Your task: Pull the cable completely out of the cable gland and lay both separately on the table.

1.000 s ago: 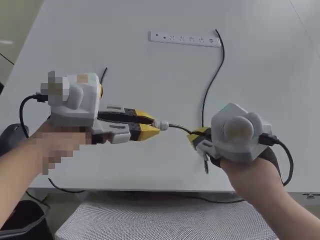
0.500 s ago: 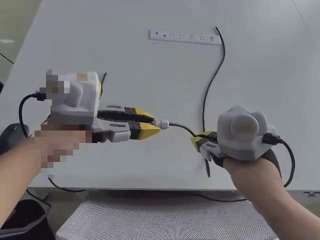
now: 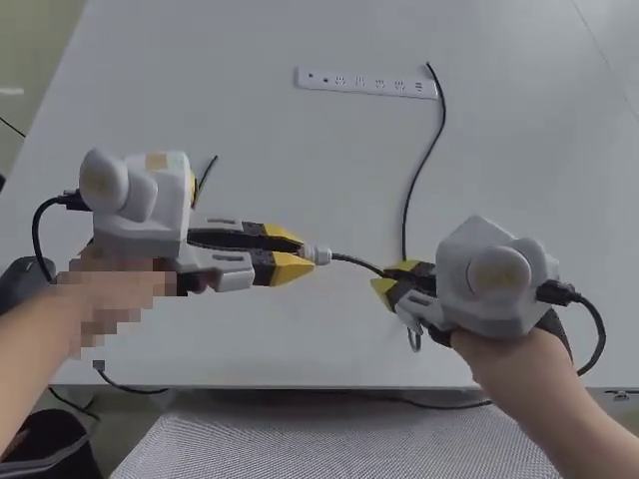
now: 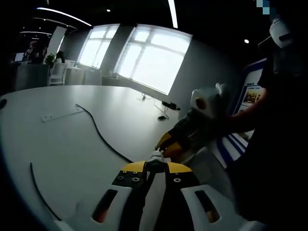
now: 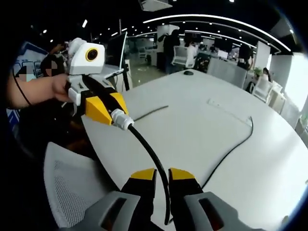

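My left gripper is shut on the white cable gland, which sticks out past its yellow tips above the table's front part. A black cable runs from the gland to my right gripper, which is shut on it. In the left gripper view the gland sits between the jaws, with the right gripper just beyond. In the right gripper view the cable runs from the gland in the left gripper down between my own yellow tips.
A white power strip lies at the back of the white table, its black cord trailing forward. A short loose black cable lies behind the left gripper. A mesh chair seat stands below the front edge.
The right gripper has drifted slightly lower and toward the front edge, still holding the cable. The left gripper keeps the gland, nearly still.
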### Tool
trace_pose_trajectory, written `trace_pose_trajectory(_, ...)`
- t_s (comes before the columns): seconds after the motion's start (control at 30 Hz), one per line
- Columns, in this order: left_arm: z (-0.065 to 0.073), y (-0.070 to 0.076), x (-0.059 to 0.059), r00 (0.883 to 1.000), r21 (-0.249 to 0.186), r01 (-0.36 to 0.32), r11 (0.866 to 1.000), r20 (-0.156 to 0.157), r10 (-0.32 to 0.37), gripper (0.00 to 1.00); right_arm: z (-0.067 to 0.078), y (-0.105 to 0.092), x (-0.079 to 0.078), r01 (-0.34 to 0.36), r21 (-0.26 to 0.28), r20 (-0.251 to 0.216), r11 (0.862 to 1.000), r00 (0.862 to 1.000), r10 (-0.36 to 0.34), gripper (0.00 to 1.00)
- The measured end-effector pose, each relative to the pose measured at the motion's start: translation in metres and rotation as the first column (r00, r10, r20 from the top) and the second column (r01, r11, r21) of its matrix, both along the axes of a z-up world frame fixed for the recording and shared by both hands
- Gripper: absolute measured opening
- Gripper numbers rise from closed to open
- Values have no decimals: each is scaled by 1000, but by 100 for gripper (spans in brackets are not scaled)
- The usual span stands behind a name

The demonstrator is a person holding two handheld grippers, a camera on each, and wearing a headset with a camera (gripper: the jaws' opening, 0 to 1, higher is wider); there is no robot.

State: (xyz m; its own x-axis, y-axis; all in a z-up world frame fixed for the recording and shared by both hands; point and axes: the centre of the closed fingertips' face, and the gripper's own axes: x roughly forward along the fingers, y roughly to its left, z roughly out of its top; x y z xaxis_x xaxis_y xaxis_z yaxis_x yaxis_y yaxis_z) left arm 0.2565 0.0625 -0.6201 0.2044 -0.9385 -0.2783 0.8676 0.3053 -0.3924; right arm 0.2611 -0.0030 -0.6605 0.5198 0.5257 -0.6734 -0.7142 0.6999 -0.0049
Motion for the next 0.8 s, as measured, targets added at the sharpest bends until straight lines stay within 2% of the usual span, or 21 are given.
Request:
trace_pose_trajectory(0.13,0,-1,-1,1000,-1,1,1000,-3,-1,15,14,12,0,-68,-28,43,997,997,69,11)
trace_pose_trajectory(0.23,0,-2,-2,1000,1,5,1000,-4,-5,15,27,25,2,-146,-106,123,984,980,159,11)
trace_pose_trajectory(0.3,1,-2,-3,1000,1,7,1000,-4,-7,15,32,33,2,-183,-141,151,973,967,204,11)
trace_pose_trajectory(0.47,1,-2,-3,1000,3,10,1000,-2,-10,15,29,44,0,-250,-218,167,943,943,289,8)
trace_pose_trajectory(0.6,2,-3,-2,1000,4,10,1000,2,-10,15,27,46,-3,-271,-226,159,936,938,310,7)
trace_pose_trajectory(0.8,2,-4,-4,1000,7,12,1000,6,-12,15,28,46,-3,-279,-237,173,930,930,323,4)
